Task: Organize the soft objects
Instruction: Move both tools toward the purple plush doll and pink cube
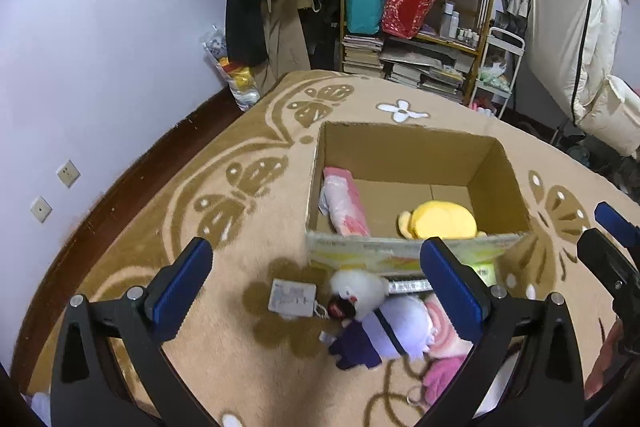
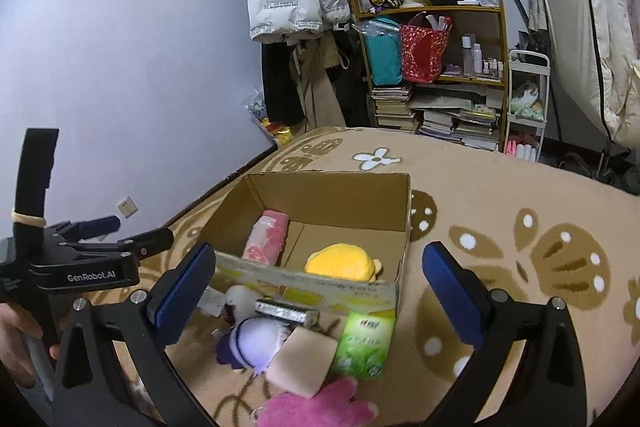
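Yellow plush [image 1: 442, 221] inside cardboard box [image 1: 404, 151]

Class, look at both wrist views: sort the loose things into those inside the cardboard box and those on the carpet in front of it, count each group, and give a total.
Inside the cardboard box: 2 (pink roll, yellow plush)
On the carpet in front: 6 (white plush, tag, purple doll, beige sponge, green tissue pack, pink glove)
Total: 8
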